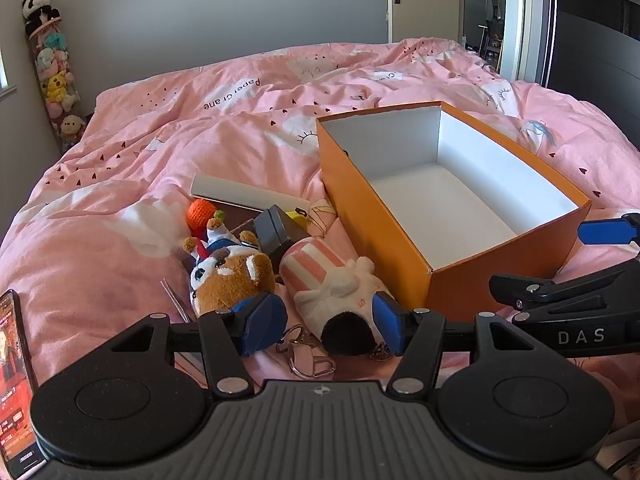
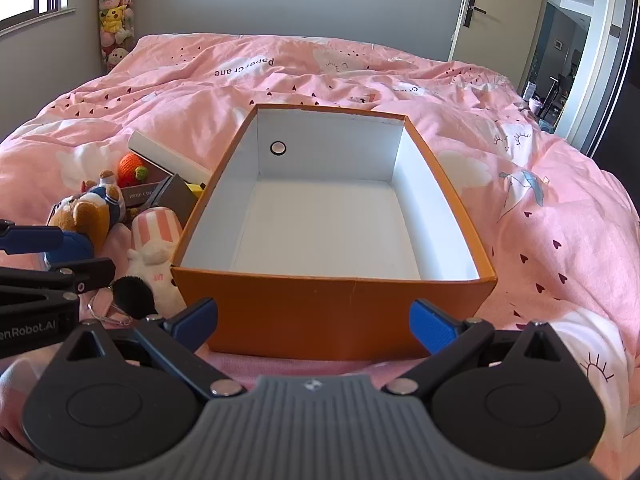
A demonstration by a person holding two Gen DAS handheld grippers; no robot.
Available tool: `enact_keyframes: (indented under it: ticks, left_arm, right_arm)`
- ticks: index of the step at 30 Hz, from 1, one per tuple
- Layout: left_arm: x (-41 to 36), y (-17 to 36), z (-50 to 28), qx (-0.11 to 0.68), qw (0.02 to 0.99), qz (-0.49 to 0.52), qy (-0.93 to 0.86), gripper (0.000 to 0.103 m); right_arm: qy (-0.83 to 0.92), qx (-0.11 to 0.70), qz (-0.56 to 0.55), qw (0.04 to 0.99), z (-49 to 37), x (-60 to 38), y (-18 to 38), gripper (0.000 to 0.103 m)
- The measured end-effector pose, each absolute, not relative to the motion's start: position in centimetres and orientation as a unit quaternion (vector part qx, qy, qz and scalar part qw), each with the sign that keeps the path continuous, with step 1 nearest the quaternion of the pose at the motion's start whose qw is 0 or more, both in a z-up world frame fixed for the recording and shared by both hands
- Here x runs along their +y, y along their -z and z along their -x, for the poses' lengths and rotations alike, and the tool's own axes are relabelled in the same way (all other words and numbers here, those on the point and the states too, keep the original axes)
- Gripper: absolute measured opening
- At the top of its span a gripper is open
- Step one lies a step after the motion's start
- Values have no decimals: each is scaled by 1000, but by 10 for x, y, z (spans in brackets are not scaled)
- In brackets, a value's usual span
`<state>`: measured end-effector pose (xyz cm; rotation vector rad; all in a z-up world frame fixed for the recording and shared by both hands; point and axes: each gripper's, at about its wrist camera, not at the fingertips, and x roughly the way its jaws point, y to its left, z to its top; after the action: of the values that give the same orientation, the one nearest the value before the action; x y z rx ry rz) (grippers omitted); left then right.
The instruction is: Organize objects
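Left gripper (image 1: 324,326) fingers straddle the white plush (image 1: 340,296), not visibly pressing, presumably for transfer into empty orange box (image 2: 320,308); right gripper (image 2: 314,322) fingers wide, holding nothing.

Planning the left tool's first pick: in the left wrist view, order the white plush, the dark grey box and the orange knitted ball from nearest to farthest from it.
1. white plush, between the left tool's fingers.
2. dark grey box, behind the plush.
3. orange knitted ball, farther back, to the left.
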<state>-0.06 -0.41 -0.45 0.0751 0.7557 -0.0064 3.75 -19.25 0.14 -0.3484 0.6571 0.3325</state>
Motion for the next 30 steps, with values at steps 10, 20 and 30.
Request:
enact_keyframes:
  ticks: [10, 20, 30]
  left_arm:
    - [-5, 6, 1, 371, 928, -38, 4, 69]
    - [-5, 6, 1, 372, 928, -38, 4, 69]
    - [-7, 6, 1, 373, 927, -38, 5, 69]
  right_arm:
    - [-158, 323, 171, 917, -38, -192, 1, 102]
    - [-156, 326, 174, 916, -40, -191, 2, 102]
    - [-155, 326, 176, 916, -40, -191, 3, 102]
